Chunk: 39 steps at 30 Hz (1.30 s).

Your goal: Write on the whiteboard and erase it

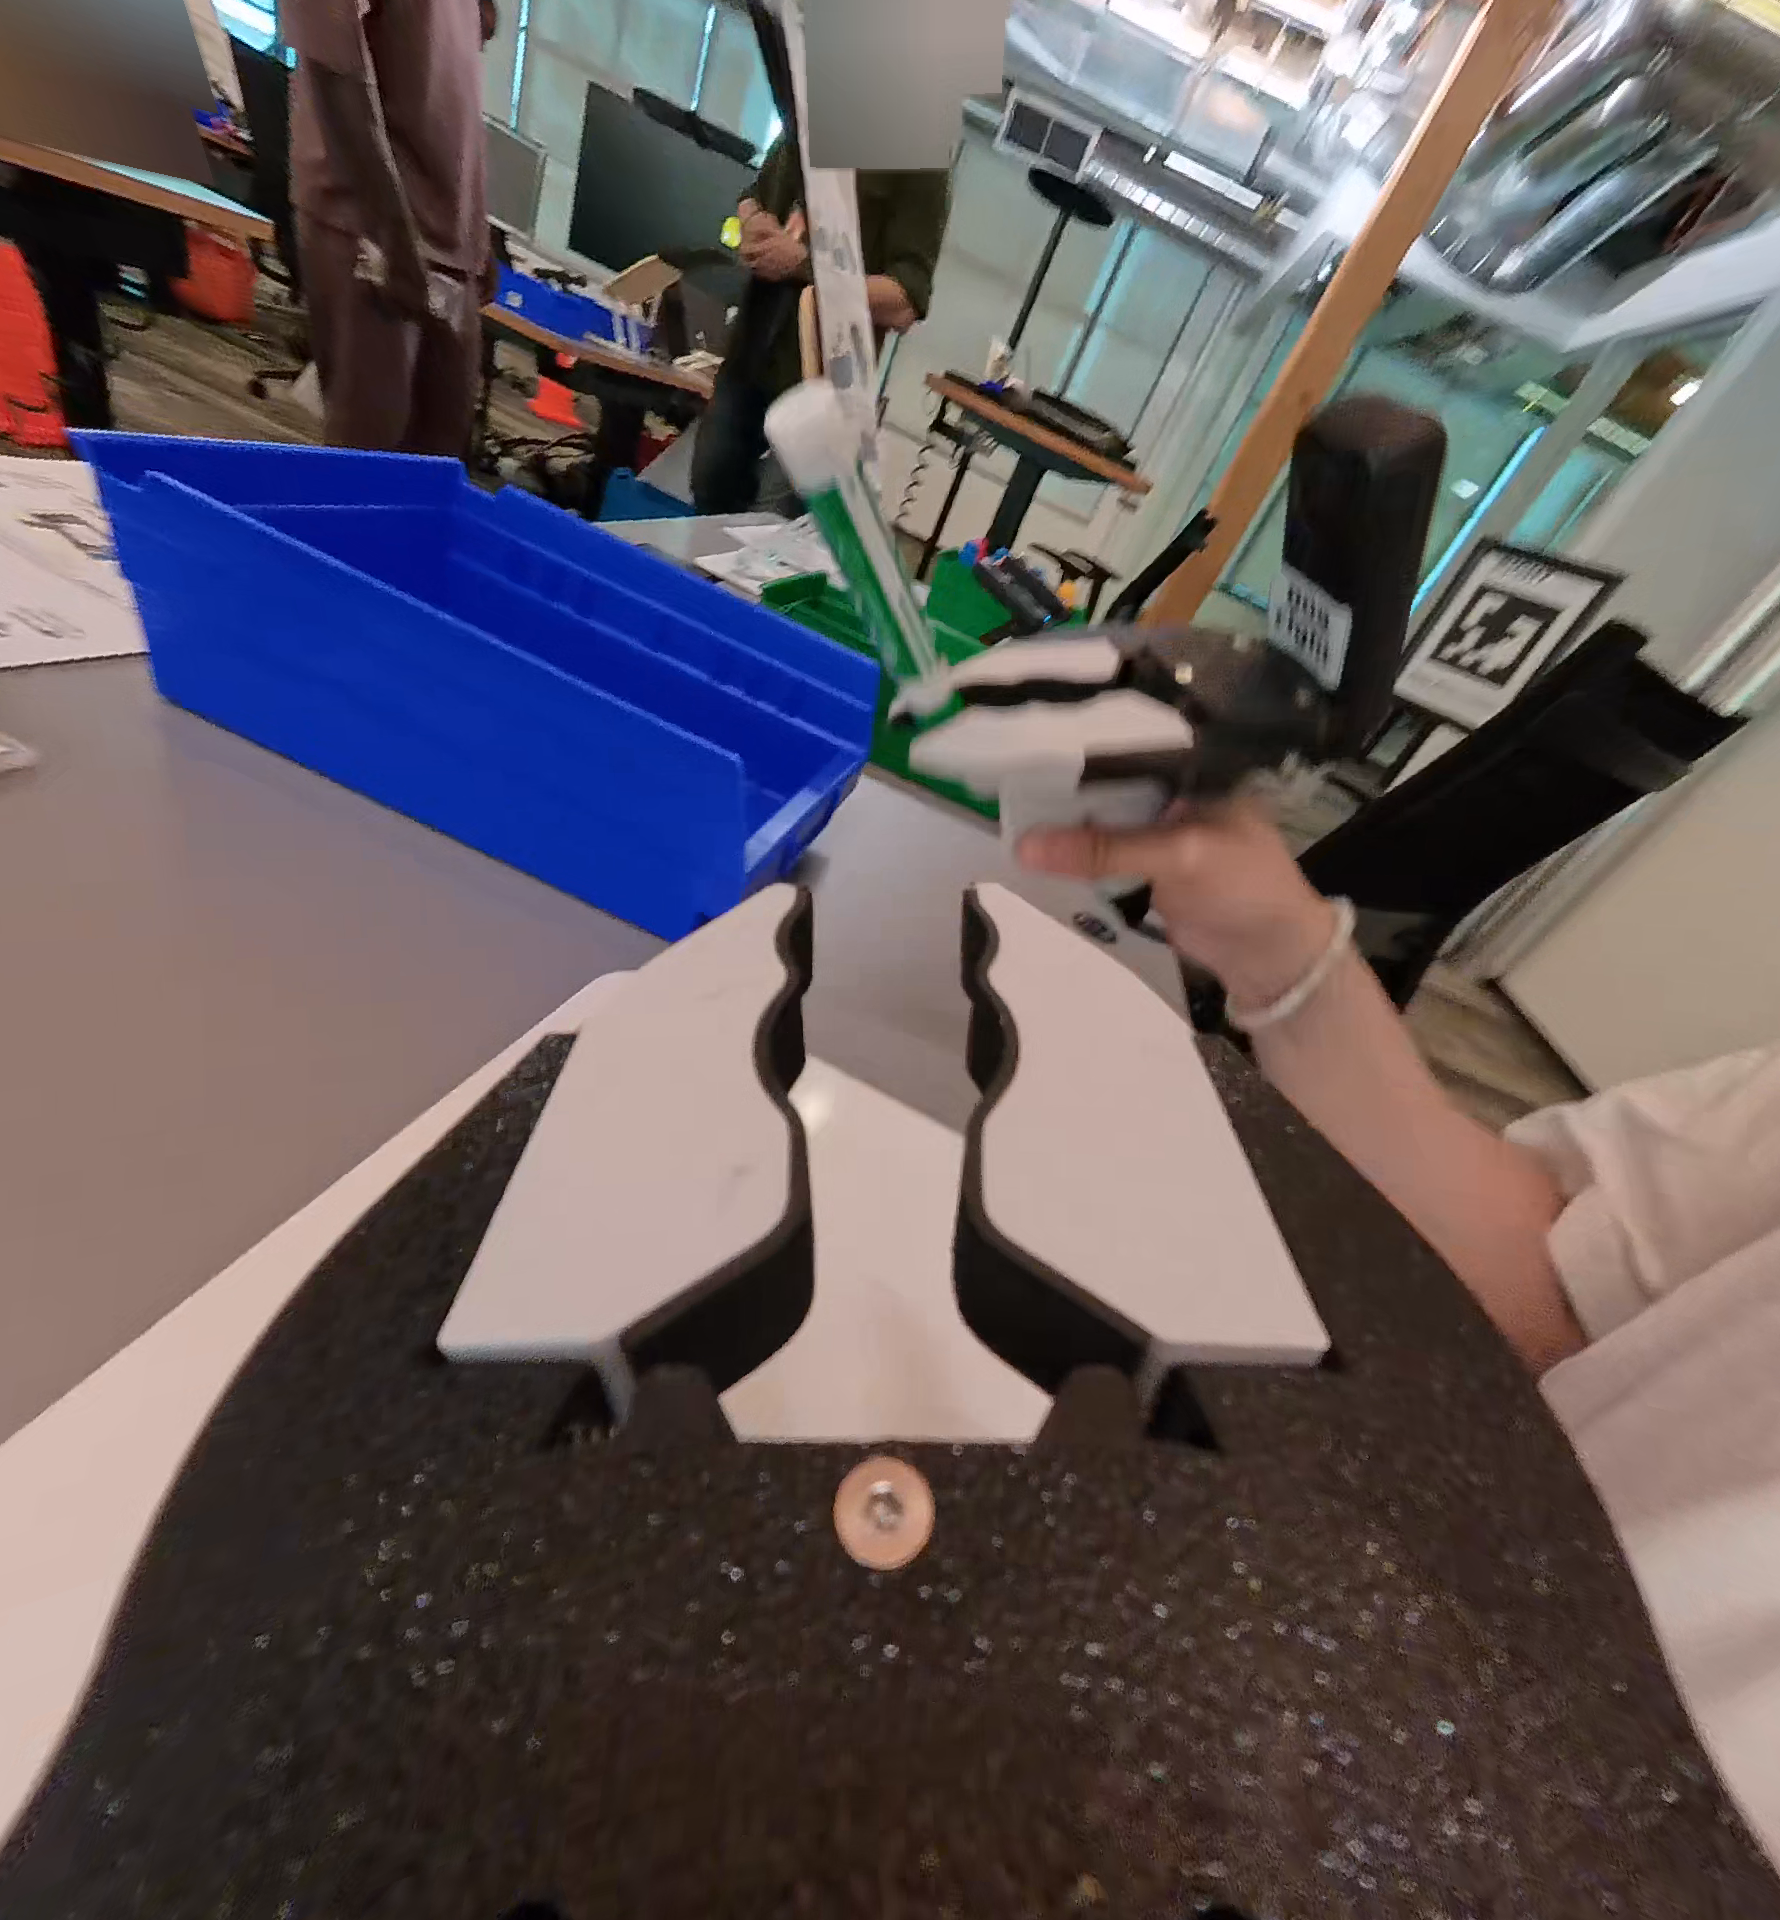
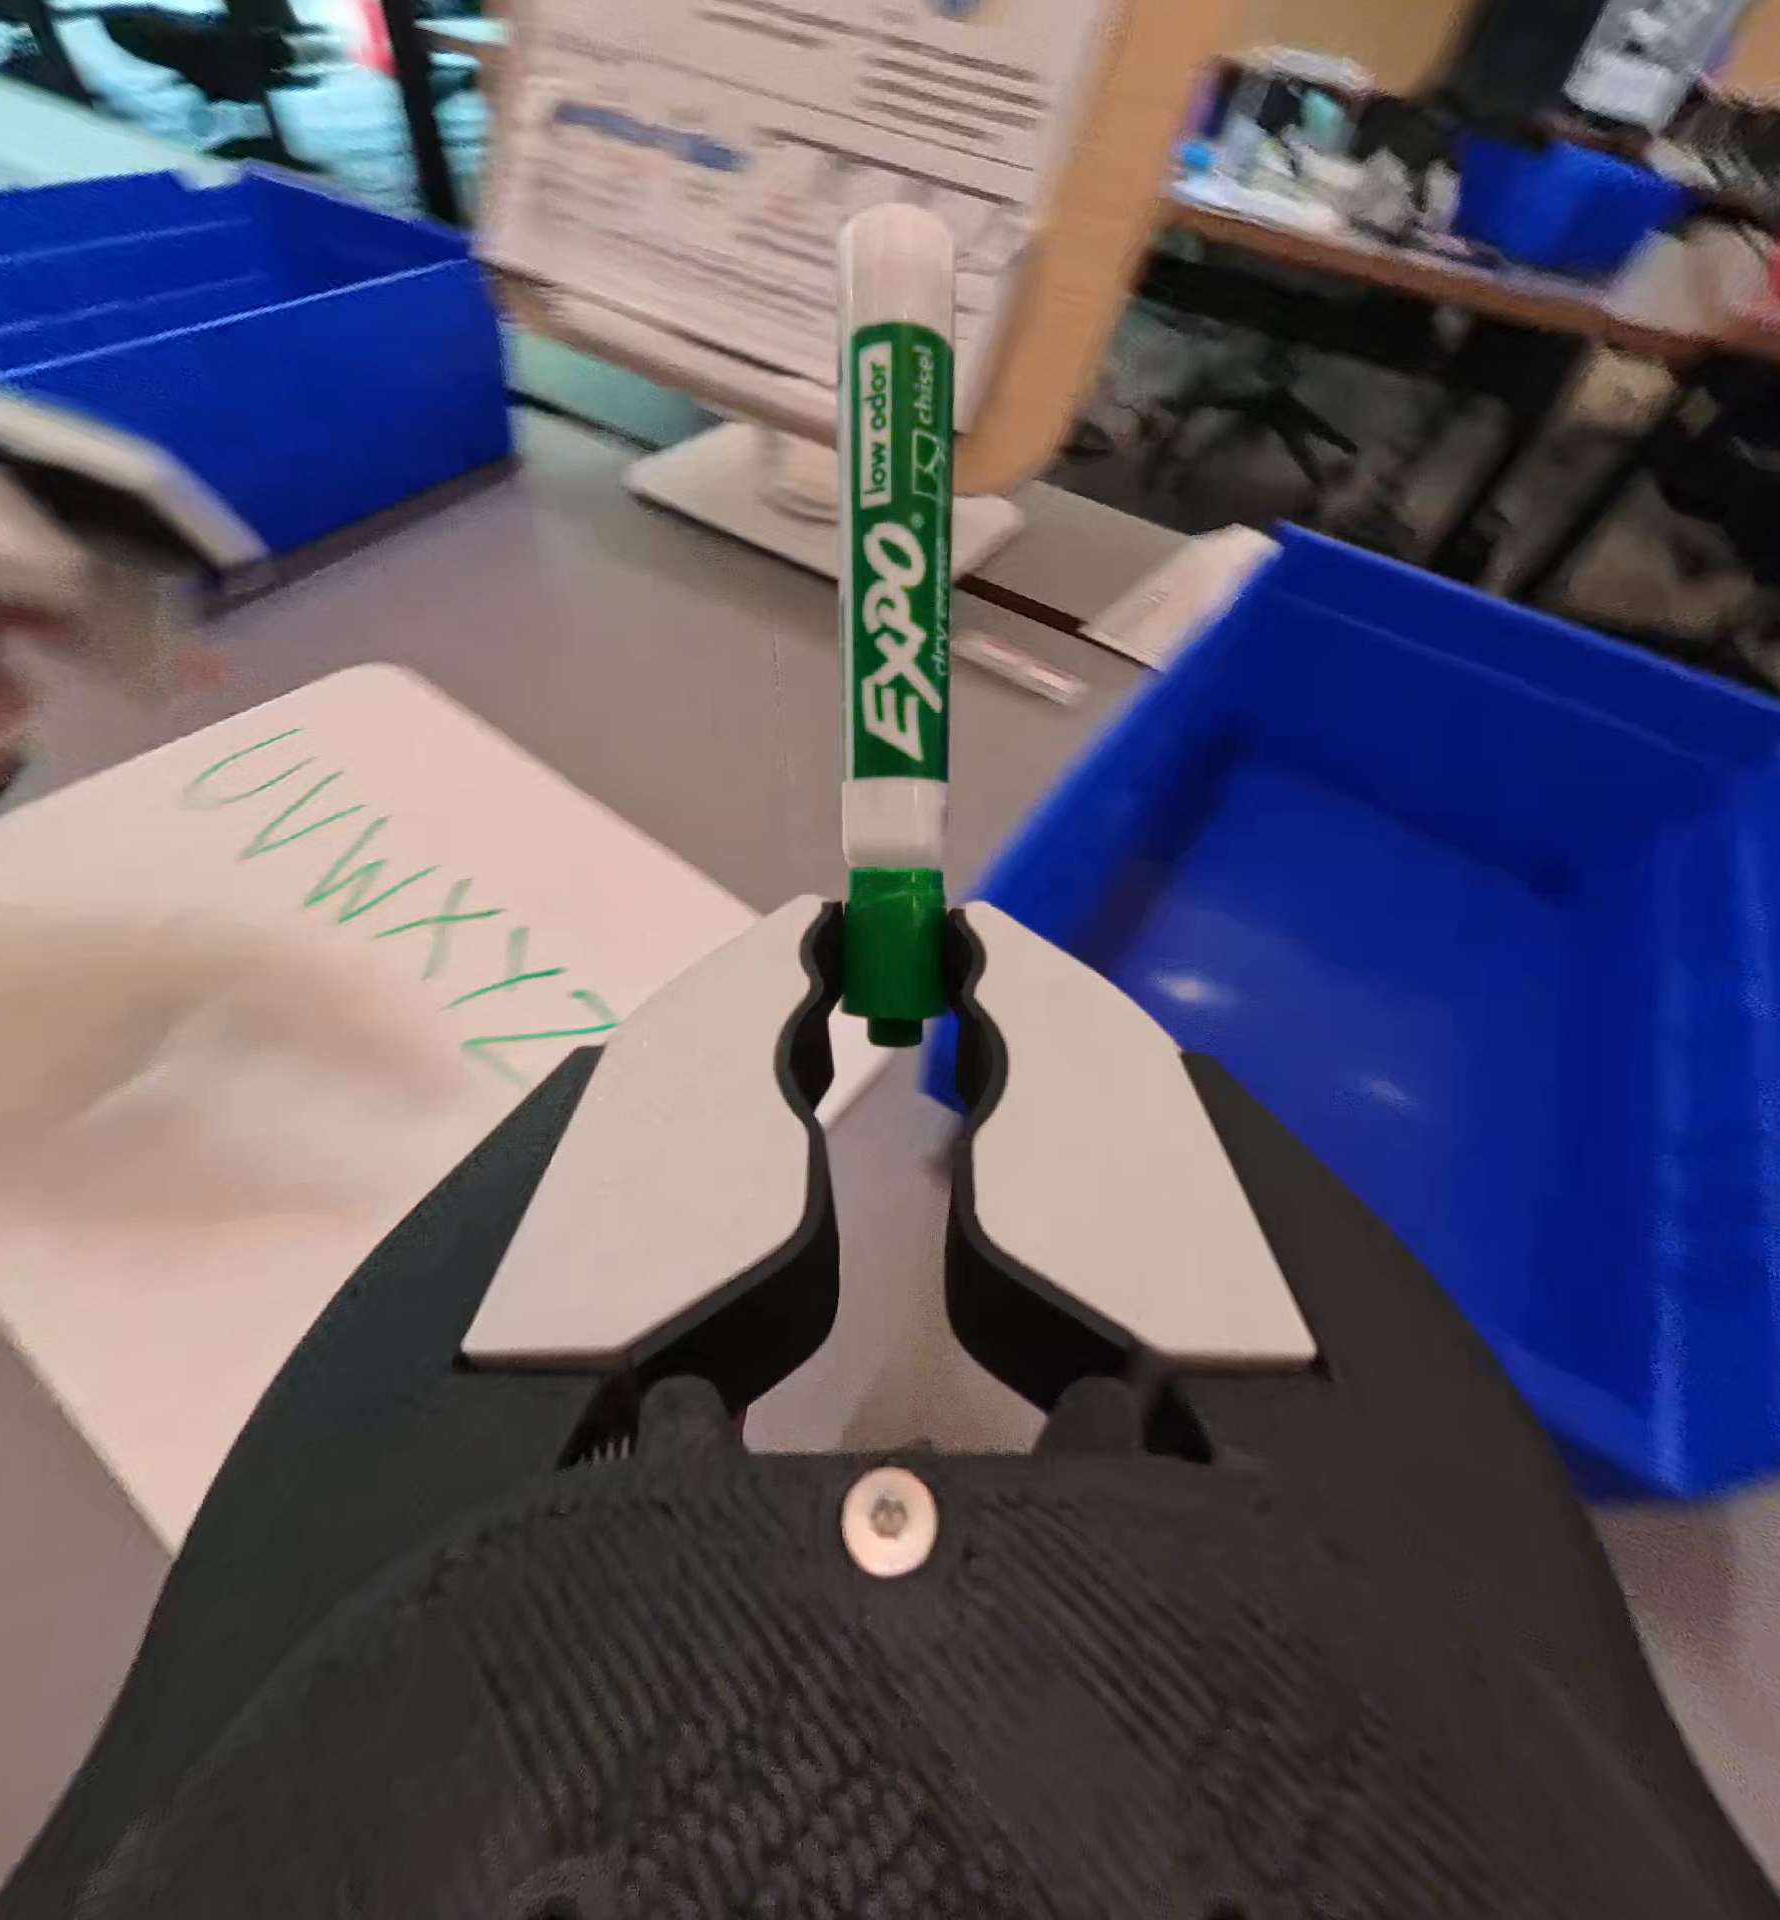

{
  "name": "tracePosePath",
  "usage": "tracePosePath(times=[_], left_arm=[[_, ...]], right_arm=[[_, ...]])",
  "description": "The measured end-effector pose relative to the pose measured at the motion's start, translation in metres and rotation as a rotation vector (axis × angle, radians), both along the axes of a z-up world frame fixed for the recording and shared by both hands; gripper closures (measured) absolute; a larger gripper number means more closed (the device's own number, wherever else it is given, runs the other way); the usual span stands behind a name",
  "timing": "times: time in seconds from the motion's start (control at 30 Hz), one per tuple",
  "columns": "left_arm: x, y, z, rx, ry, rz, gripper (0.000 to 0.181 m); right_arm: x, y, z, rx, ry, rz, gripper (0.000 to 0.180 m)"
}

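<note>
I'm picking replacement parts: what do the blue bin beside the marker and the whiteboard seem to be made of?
Blue bin: probably moulded plastic, semi-glossy; highlights gleam on its smooth floor and the walls look thin and uniform. Whiteboard: a thin white sheet with a smooth finish, likely coated; the core cannot be told.
</note>
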State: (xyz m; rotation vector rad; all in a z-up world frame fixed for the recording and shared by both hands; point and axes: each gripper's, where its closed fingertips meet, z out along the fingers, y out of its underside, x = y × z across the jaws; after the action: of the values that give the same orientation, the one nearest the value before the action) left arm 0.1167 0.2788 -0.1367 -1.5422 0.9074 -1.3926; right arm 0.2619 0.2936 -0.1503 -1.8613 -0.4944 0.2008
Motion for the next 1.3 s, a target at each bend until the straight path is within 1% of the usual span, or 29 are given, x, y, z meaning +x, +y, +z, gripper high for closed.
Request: tracePosePath(times=[0.1,0.17,0.33,0.43,0.5,0.6,0.67,0.73,0.77,0.8,0.83,0.9,0.93,0.97,1.03,1.1,1.17,1.3], left_arm=[[-0.014,-0.001,-0.008,0.044,0.06,0.034,0.156],[-0.02,-0.003,-0.014,0.054,0.1,0.042,0.155],[-0.044,0.001,-0.022,0.071,0.148,0.114,0.154],[-0.076,0.01,-0.016,0.073,0.155,0.202,0.15],[-0.11,0.023,-0.012,0.086,0.199,0.301,0.148],[-0.183,0.052,-0.007,0.107,0.325,0.526,0.144],[-0.24,0.079,-0.009,0.112,0.472,0.697,0.139],[-0.295,0.106,-0.02,0.076,0.644,0.841,0.128],[-0.315,0.118,-0.028,0.042,0.72,0.878,0.128],[-0.329,0.129,-0.037,0.007,0.786,0.883,0.127],[-0.338,0.139,-0.048,-0.037,0.836,0.871,0.127],[-0.346,0.151,-0.071,-0.168,0.912,0.827,0.127],[-0.347,0.155,-0.081,-0.224,0.944,0.805,0.125],[-0.348,0.158,-0.091,-0.275,0.977,0.787,0.123],[-0.351,0.164,-0.108,-0.36,1.042,0.778,0.117],[-0.35,0.166,-0.124,-0.438,1.098,0.746,0.114],[-0.351,0.168,-0.136,-0.501,1.134,0.75,0.108],[-0.35,0.169,-0.151,-0.578,1.159,0.752,0.113]], right_arm=[[0.052,0.027,-0.003,-0.134,0.048,-0.165,0.16],[0.074,0.052,-0.011,-0.214,0.049,-0.237,0.16],[0.097,0.112,-0.045,-0.434,0.021,-0.308,0.159],[0.105,0.128,-0.069,-0.567,-0.047,-0.329,0.159],[0.11,0.13,-0.083,-0.64,-0.099,-0.341,0.159],[0.113,0.132,-0.096,-0.706,-0.101,-0.341,0.159],[0.113,0.129,-0.106,-0.771,-0.098,-0.336,0.159],[0.109,0.129,-0.114,-0.817,-0.081,-0.313,0.159],[0.107,0.13,-0.116,-0.815,-0.077,-0.298,0.158],[0.104,0.13,-0.117,-0.82,-0.07,-0.277,0.153],[0.102,0.13,-0.117,-0.822,-0.072,-0.268,0.142],[0.101,0.13,-0.11,-0.791,-0.1,-0.26,0.118],[0.099,0.129,-0.103,-0.76,-0.114,-0.234,0.112],[0.097,0.128,-0.095,-0.729,-0.122,-0.223,0.112],[0.092,0.128,-0.071,-0.635,-0.126,-0.209,0.103],[0.083,0.127,-0.042,-0.523,-0.14,-0.19,0.094],[0.067,0.124,-0.016,-0.421,-0.144,-0.146,0.085],[0.026,0.113,0.024,-0.259,-0.125,-0.03,0.088]])
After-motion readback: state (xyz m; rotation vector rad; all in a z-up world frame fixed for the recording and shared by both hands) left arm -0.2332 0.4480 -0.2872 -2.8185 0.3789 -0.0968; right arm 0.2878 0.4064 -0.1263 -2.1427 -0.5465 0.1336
